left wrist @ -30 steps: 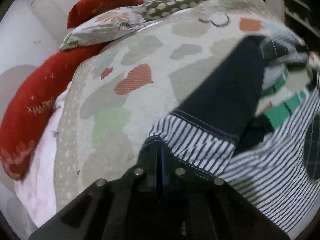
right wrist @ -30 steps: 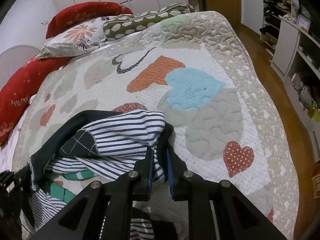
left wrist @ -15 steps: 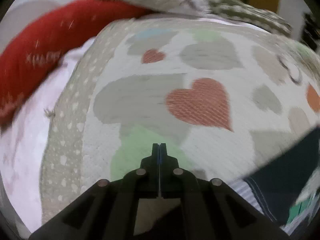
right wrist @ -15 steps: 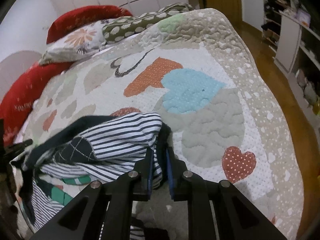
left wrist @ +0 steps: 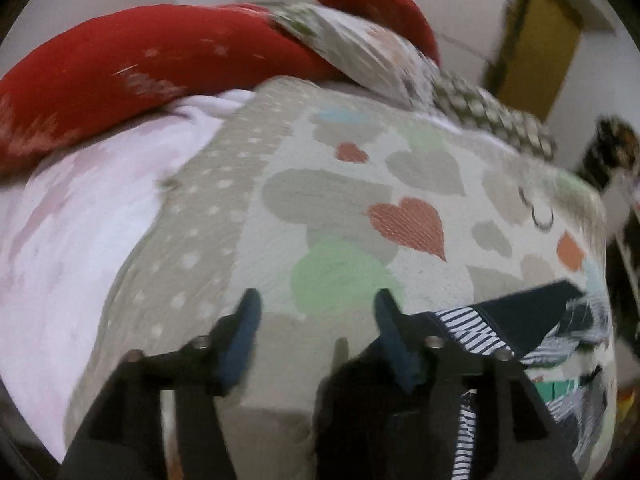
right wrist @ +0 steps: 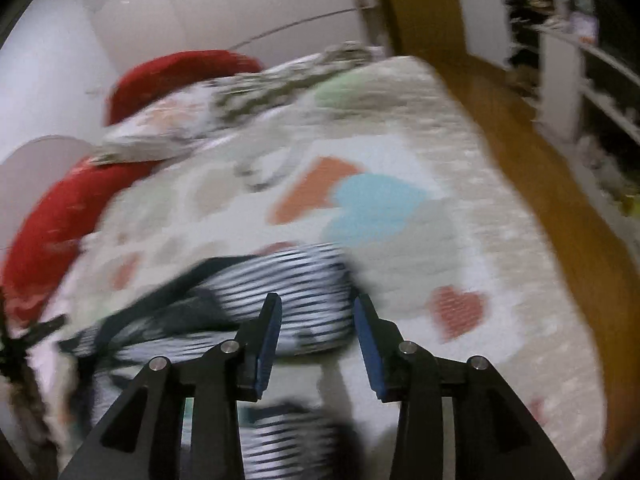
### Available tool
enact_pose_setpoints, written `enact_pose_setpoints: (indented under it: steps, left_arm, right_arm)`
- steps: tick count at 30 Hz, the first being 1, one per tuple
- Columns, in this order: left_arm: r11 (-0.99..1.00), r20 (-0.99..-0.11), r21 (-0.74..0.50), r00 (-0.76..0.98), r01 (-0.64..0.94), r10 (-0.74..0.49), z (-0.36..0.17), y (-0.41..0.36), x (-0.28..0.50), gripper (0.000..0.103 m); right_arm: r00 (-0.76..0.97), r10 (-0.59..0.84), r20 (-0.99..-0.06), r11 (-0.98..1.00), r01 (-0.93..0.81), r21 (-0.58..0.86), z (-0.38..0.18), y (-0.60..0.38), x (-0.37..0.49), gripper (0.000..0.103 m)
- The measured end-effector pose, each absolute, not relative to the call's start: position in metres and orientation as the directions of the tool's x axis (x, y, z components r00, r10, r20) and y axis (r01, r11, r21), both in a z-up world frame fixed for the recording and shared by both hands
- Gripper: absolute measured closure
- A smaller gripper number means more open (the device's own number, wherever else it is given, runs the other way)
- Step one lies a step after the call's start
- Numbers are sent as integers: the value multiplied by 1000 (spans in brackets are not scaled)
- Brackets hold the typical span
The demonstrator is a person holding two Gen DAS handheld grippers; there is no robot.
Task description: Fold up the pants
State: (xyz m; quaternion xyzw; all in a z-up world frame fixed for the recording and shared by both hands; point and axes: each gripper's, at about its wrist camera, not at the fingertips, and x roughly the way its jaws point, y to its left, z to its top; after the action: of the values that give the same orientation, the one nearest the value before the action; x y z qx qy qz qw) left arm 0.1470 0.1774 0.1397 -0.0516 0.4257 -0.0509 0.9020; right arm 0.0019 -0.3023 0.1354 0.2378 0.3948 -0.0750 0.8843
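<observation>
The striped pants (right wrist: 280, 300) sit bunched on the heart-print quilt (left wrist: 340, 208), near the bed's foot. Right gripper (right wrist: 316, 316) is spread wide just over them, gripping nothing. Left gripper (left wrist: 316, 312) gapes apart too, pants at its right side.

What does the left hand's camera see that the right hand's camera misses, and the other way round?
Only the left view shows the pale pink sheet beside the quilt, under the open left gripper. Only the right view shows the wooden floor, white shelves and the open right gripper. Both show the heart quilt, red pillows and striped pants.
</observation>
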Motion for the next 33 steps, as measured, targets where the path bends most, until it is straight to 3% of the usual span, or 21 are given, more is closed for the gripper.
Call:
enact_pose_setpoints:
  steps: [7,11,17,25,29,33]
  left_arm:
    - [985,-635,-166,770,-55,-64,123,197,111,42]
    - [977,-573,-200,817,-69,-60,114,217,94,41]
    - [960,-550,-277,826,-39,-125,115,231,97,41]
    - [943,-546,-332,820,-26,-170,112,241,95,37]
    - [942,-544,-335,822,-27,-170,112,241,95,36]
    - [946,-540,-323,827,-31,-157,113,239,91,36]
  right_arm:
    - [518,598,-612,709,16,705,123,-168,56,62]
    - [405,707,-580,645,-34,763,112,-100,85,62]
    - [392,515,-762,849,-113,516,114,-31,141,62]
    - [425,273,-863,960,-180,215,104,20,232,62]
    - [471,290,-833,957,-169,237,117,6,219,62]
    - [524,333,-784,941,-125,316,143,-44,167,52]
